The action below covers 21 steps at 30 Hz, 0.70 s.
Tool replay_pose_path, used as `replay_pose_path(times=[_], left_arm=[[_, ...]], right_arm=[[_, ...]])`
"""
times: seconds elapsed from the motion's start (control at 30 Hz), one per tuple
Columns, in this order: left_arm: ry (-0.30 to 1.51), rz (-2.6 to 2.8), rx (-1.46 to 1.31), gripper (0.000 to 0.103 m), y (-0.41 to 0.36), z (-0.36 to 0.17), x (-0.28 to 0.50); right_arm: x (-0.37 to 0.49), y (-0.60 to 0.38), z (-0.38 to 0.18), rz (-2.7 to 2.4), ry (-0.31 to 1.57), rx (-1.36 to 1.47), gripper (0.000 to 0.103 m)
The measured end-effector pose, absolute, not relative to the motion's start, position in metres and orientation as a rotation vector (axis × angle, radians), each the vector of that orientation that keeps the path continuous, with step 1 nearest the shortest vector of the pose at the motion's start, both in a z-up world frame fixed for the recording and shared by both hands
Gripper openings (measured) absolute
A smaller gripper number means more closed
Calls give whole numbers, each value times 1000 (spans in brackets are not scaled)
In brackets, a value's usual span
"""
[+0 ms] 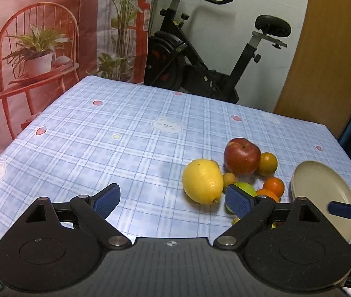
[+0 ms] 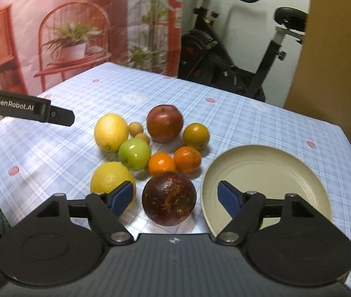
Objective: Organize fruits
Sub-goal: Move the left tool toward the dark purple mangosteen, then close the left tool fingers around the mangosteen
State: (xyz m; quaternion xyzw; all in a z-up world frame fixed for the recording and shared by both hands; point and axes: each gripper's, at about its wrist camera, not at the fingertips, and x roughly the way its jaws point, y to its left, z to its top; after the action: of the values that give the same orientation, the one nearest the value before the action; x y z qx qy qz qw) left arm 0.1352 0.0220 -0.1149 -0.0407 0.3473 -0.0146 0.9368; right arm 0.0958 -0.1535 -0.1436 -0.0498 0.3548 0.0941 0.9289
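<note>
Several fruits lie in a cluster on the blue checked tablecloth [image 2: 237, 113]: a lemon [image 2: 111, 132], a red apple [image 2: 164, 123], a green apple [image 2: 134, 154], two oranges [image 2: 162, 164], a yellow citrus [image 2: 110, 177] and a dark purple round fruit [image 2: 169, 198]. A beige plate [image 2: 262, 173] sits empty to their right. My right gripper [image 2: 176, 196] straddles the purple fruit, with a gap showing on each side of it. My left gripper [image 1: 173, 200] stands open over bare cloth, and the lemon [image 1: 202, 184] sits just inside its right finger.
An exercise bike [image 1: 212, 57] stands beyond the table's far edge, with a printed pink backdrop [image 1: 39, 49] to its left. A wooden panel [image 1: 324, 61] rises at the far right. The left gripper's finger [image 2: 27, 109] reaches in over the table's left side.
</note>
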Motion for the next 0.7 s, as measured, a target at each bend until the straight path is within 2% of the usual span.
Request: replay_pose_path(times=[0.1, 0.3, 0.4, 0.7], left_arm=[[690, -46, -93, 93, 19, -115, 134], [690, -74, -74, 83, 14, -119, 134], [690, -111, -61, 78, 11, -120, 133], [703, -194, -65, 74, 2, -124, 131]], right_arm=[[104, -153, -144, 200, 709, -115, 62], [119, -154, -153, 226, 726, -99, 49], [118, -159, -156, 246, 738, -51, 47], [89, -177, -153, 225, 741, 49, 46]])
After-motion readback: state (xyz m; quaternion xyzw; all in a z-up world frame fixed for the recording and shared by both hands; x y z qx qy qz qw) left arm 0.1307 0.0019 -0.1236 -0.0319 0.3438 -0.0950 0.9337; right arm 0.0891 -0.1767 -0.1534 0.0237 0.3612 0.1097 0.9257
